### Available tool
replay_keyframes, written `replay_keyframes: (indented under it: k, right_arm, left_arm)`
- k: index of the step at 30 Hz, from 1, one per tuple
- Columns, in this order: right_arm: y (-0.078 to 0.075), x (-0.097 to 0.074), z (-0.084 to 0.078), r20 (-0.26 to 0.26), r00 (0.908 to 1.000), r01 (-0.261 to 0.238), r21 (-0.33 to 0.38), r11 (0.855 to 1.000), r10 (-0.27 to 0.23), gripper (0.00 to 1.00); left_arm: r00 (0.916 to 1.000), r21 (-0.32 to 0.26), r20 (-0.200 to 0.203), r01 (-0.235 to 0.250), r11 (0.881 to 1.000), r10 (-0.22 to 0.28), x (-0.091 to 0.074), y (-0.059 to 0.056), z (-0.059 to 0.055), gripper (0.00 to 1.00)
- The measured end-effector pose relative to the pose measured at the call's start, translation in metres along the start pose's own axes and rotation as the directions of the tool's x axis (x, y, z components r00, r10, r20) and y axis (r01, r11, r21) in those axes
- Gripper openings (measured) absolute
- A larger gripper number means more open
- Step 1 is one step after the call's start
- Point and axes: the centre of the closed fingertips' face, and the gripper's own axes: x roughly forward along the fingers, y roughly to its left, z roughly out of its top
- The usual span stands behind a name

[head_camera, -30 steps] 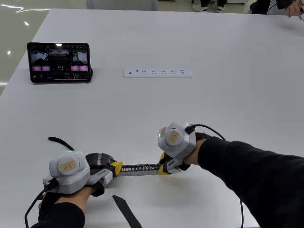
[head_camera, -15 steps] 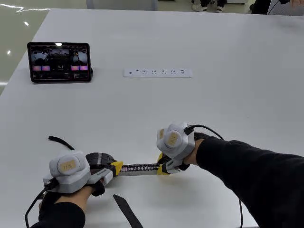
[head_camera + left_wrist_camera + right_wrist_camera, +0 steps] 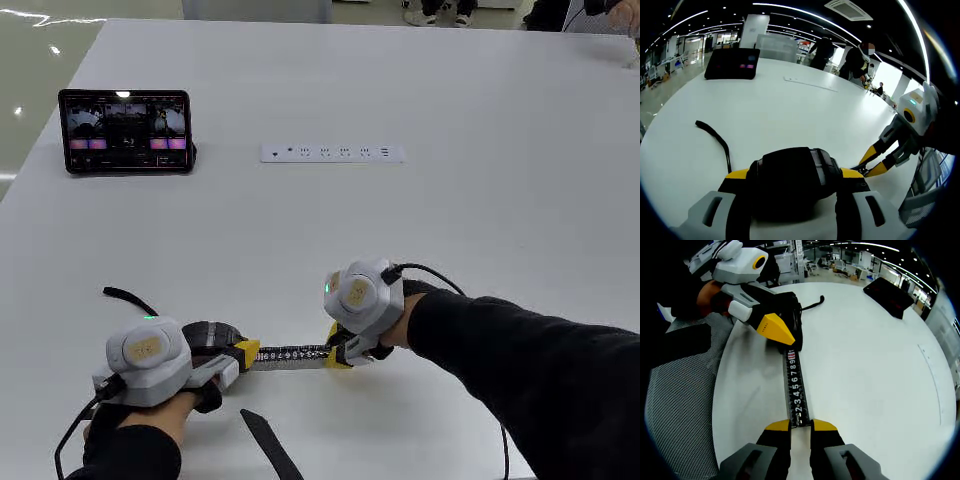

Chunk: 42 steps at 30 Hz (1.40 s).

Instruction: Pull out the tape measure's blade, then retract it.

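Digits on the blade [image 3: 795, 390] of the tape measure [image 3: 787, 315].
Reads 2, 3, 4, 5, 6, 7, 8, 9 in black along the blade in the right gripper view, climbing from the tips of the right gripper [image 3: 800, 426], closed on the blade's end, toward the black case, with fine tick marks alongside. Ends in a red figure just at the case mouth, too small to make out. Blurs to an unreadable row of digits in the head view. Cannot be read: the yellow stickers [image 3: 146, 348] on the housings of the left gripper [image 3: 243, 352] and the right, the marks on the white power strip [image 3: 333, 153], the lit panels on the tablet [image 3: 125, 131].
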Motion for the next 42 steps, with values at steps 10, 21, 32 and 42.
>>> replay_keyframes:
  k: [10,21,32,42]
  right_arm:
    - [0.001,0.002,0.004,0.003,1.0000,0.000,0.005,1.000,0.000,0.09]
    - [0.001,0.005,0.008,0.005,1.0000,-0.002,0.011,1.000,0.002,0.09]
    - [0.001,0.006,0.012,0.010,0.9999,-0.006,0.011,1.000,0.006,0.09]
    - [0.002,0.008,0.015,0.015,0.9999,-0.008,0.017,1.000,0.008,0.09]
  left_arm:
    - [1.0000,-0.001,0.000,0.002,1.000,-0.002,0.000,0.000,0.000,0.63]
    - [1.0000,-0.004,-0.002,0.006,1.000,-0.006,0.000,0.000,-0.001,0.63]
    - [1.0000,-0.007,-0.003,0.008,1.000,-0.008,0.000,0.001,-0.001,0.63]
    - [0.9999,-0.008,-0.006,0.009,1.000,-0.009,0.000,0.001,-0.001,0.63]
